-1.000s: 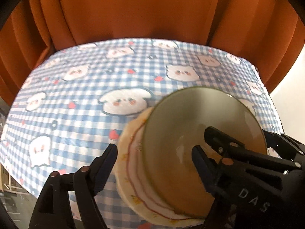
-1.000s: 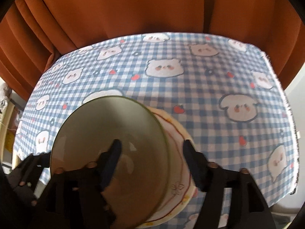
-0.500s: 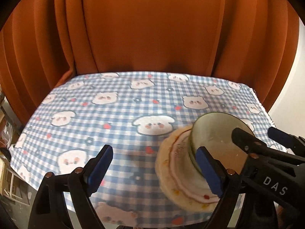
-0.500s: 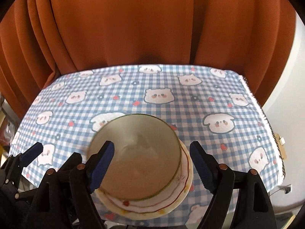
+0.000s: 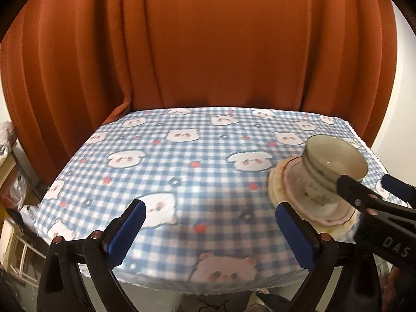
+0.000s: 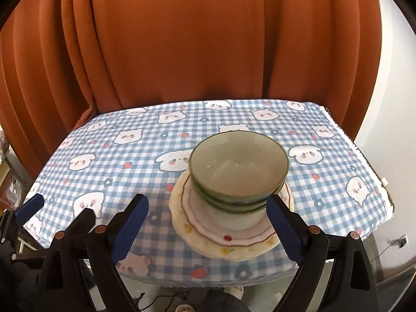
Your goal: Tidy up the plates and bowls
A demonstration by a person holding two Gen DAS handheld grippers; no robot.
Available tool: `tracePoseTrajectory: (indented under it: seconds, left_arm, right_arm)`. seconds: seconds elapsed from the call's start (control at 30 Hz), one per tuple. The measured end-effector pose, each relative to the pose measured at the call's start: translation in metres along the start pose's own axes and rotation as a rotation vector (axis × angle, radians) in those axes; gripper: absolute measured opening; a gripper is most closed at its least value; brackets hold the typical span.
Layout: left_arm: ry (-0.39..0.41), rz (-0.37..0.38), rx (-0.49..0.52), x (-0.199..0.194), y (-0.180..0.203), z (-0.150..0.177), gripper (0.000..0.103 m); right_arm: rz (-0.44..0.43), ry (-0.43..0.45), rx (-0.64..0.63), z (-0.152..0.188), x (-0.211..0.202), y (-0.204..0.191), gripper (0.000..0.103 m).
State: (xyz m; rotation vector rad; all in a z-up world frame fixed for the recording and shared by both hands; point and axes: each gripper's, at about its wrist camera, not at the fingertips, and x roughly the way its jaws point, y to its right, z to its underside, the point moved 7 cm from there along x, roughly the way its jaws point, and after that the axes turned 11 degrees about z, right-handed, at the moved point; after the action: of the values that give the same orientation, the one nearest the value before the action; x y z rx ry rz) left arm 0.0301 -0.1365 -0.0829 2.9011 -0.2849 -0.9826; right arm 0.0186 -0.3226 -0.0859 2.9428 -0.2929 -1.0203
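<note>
Orange curtain behind checked tablecloth

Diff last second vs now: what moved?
Both hand-held grippers pulled back from the bowl stack, jaws just opening: left hand-held gripper and right hand-held gripper have nothing between their pads. Unchanged: bowls nested on the plates, on the checked tablecloth.

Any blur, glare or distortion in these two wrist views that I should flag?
Left wrist: tablecloth soft, its near edge blurred; bowls smeared; fisheye bends the curtain. Right wrist: sharper, bowls' lower rims slightly smeared, small highlights inside, black corners.
</note>
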Motion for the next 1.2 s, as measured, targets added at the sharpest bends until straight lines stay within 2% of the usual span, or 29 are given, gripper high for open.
tracePoseTrajectory:
  seconds: [0.2, 0.47, 1.2]
  left_arm:
    - [0.009, 0.003, -0.018, -0.015, -0.019, 0.015, 0.101]
    - [0.031, -0.018, -0.023, -0.024, -0.032, 0.016, 0.102]
    - [0.055, -0.005, -0.043, -0.025, -0.033, 0.015, 0.103]
  right_arm:
    - [0.002, 0.027, 0.021, 0.017, -0.016, -0.011, 0.100]
    - [-0.005, 0.043, 0.039, 0.023, -0.026, -0.017, 0.103]
    - [0.009, 0.027, 0.031, 0.029, -0.021, -0.013, 0.103]
